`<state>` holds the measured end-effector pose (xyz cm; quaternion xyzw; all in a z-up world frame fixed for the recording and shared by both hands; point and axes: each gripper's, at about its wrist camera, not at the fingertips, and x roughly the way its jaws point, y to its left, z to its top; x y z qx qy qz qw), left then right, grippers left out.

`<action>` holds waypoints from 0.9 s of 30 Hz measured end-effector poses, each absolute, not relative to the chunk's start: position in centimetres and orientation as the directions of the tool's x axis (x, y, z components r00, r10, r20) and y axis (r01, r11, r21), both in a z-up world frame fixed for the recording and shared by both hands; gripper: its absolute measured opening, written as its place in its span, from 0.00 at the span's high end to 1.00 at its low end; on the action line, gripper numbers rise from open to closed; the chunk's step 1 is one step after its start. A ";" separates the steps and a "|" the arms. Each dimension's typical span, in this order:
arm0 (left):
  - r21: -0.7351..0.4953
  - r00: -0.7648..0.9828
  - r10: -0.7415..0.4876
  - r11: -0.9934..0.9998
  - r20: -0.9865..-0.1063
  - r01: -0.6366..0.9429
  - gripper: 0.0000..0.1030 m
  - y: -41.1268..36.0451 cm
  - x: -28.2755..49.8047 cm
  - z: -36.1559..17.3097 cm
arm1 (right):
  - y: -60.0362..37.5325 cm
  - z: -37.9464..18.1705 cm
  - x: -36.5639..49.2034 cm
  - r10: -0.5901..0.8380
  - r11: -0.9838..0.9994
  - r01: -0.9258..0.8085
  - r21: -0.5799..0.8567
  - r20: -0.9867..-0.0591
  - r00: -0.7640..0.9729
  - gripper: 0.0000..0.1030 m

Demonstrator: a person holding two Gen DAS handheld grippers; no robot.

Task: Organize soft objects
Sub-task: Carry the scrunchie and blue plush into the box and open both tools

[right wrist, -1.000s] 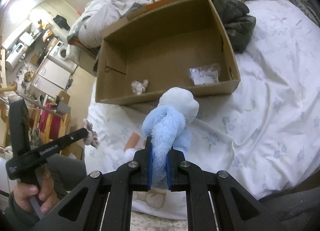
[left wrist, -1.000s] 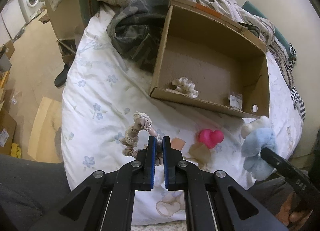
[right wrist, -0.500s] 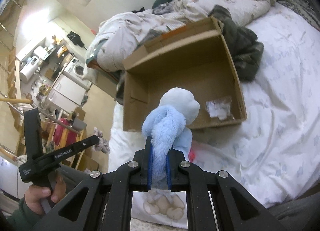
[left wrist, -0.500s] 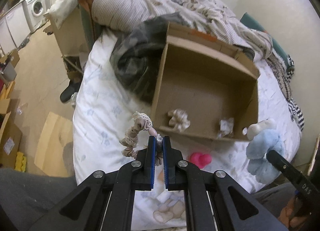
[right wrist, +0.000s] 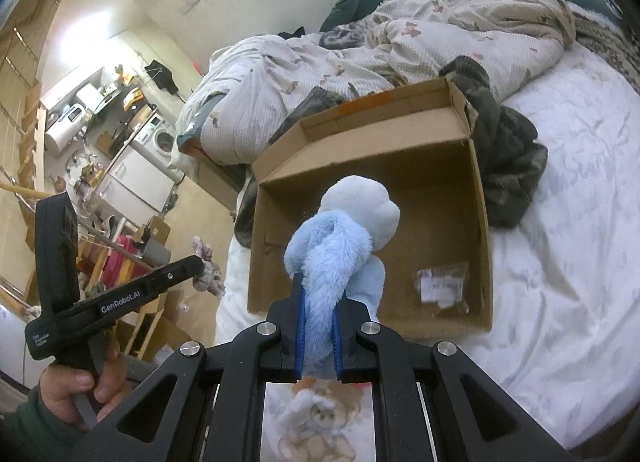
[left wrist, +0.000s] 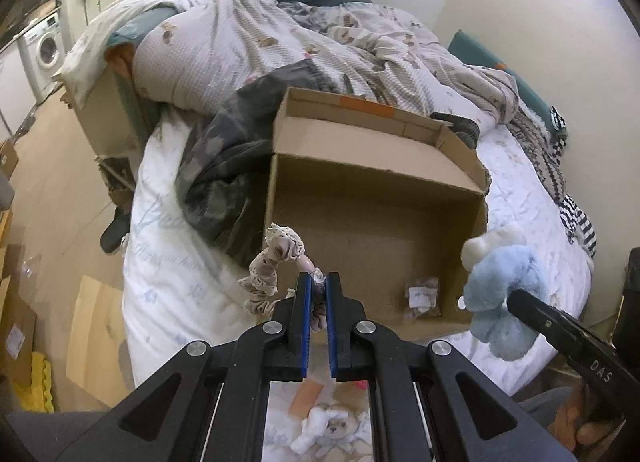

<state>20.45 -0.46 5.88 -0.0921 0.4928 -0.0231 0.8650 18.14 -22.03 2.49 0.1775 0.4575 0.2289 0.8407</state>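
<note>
The bed (left wrist: 168, 262), spread with a white flower-printed sheet, is now seen from higher up than a second ago: both carried things have been lifted clear of the sheet and brought up over the box. The open brown cardboard box (left wrist: 372, 181) is taken as the landmark; it lies on the sheet with a crumpled dark camouflage garment (left wrist: 224, 165) against its left wall and a heaped quilt behind it. Earlier its floor was viewed from low and near; now its front rim lies just beyond both loads.

The fluffy pale-blue and white plush toy (right wrist: 344, 238) is clamped by its fur between the narrow jaws of the right hand-held gripper (right wrist: 318, 298) and is held above the box's front rim, over the middle of the opening. The beige lace-trimmed fabric scrunchie (left wrist: 276, 262) is pinched in the nearly closed left hand-held gripper (left wrist: 316, 286) and hangs above the box's front-left corner. Inside the box, a small clear plastic packet (left wrist: 424, 296) lies near the front-right corner.

By this reading, both soft things are picked and carried, and only the release into the box remains. A printed teddy bear (right wrist: 320, 418) on the sheet shows in front of the box.
</note>
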 end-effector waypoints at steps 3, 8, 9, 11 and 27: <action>-0.176 0.514 -0.133 0.984 -0.847 -0.036 0.94 -1.0 21.8 5.5 | -22.2 2.1 19.5 0.547 0.832 -0.219 0.510 -0.685 0.481 0.88; -0.178 0.505 -0.138 0.984 -0.852 -0.031 0.94 -1.8 23.6 4.5 | -22.3 0.9 21.5 0.530 0.843 -0.211 0.496 -0.692 0.490 0.88; -0.178 0.502 -0.138 0.984 -0.854 -0.032 0.94 -2.0 24.0 4.2 | -22.4 0.5 21.7 0.525 0.845 -0.205 0.493 -0.694 0.494 0.88; -0.173 0.497 -0.134 0.984 -0.857 -0.035 0.94 -2.2 24.4 3.4 | -22.7 -0.6 22.2 0.522 0.843 -0.175 0.508 -0.698 0.490 0.88; -0.175 0.477 -0.177 0.983 -0.861 0.048 0.94 -4.4 26.5 -2.2 | -22.8 -5.8 24.3 0.477 0.869 -0.095 0.485 -0.770 0.423 0.88</action>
